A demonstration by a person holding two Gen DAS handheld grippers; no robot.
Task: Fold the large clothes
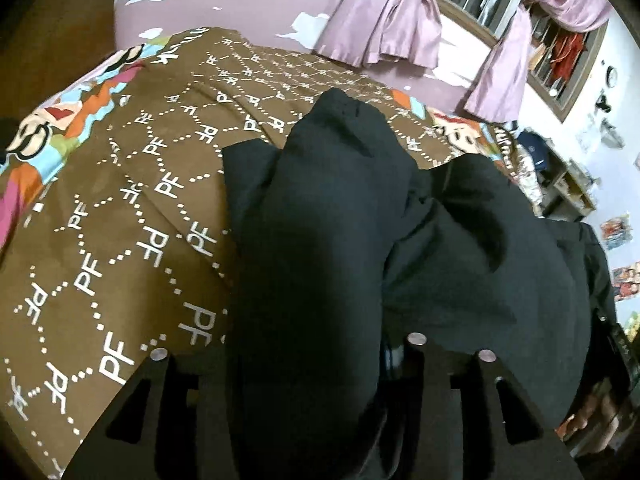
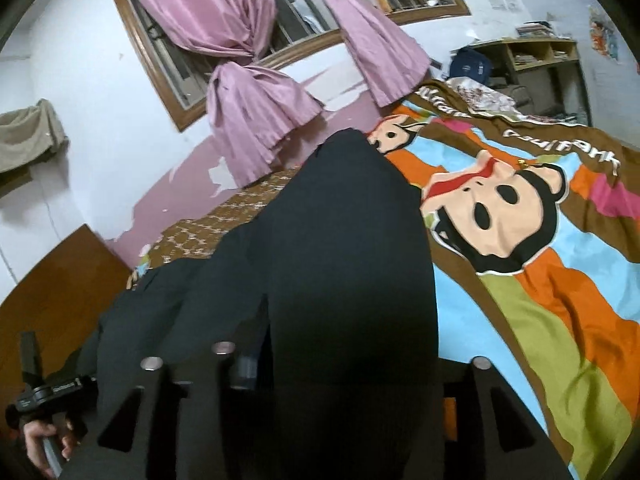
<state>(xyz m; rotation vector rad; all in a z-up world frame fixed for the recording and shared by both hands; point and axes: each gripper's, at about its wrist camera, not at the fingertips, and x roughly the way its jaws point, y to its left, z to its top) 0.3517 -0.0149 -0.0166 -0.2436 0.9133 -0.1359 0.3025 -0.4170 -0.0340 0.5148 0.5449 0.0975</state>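
- Brown bedspread [image 1: 120,208]: printed cloth covering the bed, bare on the left of the left wrist view. It is the surface the garment must land on.
- Black garment [image 1: 320,240]: large and dark, draped over the middle of the bed and bunched into ridges toward the right. In both wrist views a thick fold runs back between the fingers.
- Left gripper [image 1: 324,352]: jaws partly open with the fold lying between them. Whether the pads press on the cloth I cannot tell, as the dark fabric hides them.
- Right gripper [image 2: 316,356]: jaws likewise partly apart around a fold, grip unclear. The other handheld tool and a hand [image 2: 40,440] sit at its near left.
- Risk: with both jaws slack, the cloth could slip out and slump, probably leaving the fold crooked or the bunched right side trapped underneath.
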